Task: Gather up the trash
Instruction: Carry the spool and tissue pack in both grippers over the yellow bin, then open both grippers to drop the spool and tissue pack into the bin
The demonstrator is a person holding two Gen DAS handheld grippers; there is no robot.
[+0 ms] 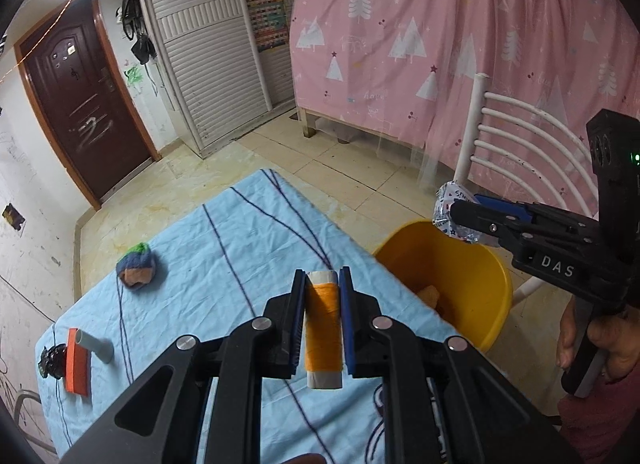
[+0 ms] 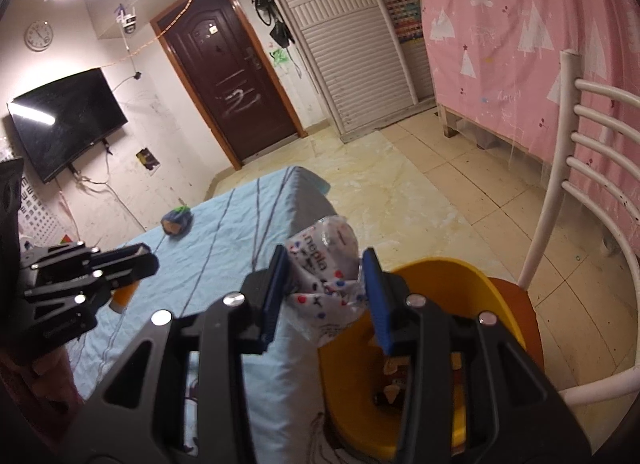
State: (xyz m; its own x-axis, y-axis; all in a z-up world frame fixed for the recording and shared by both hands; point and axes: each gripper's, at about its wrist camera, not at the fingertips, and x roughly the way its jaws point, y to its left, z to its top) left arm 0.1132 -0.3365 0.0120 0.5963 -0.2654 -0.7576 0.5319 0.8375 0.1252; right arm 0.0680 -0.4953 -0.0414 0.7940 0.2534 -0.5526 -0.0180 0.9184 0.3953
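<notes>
Mid-run: left gripper (image 1: pixel 322 318) was clamped on the spool (image 1: pixel 323 328) over the table's near right edge, right gripper (image 2: pixel 326 296) gripped a wrapper (image 2: pixel 326 264) above the bin (image 1: pixel 472 260), which held scraps; yarn ball (image 1: pixel 136 267), tube (image 1: pixel 95 345) were left on the table (image 1: pixel 224 232).

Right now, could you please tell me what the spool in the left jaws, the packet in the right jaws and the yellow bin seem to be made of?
Spool: orange thread, matte and fibrous, wound on a pale, probably plastic tube.
Packet: thin crinkled printed film, glossy, likely plastic.
Yellow bin: smooth moulded wall, apparently hard plastic.
</notes>
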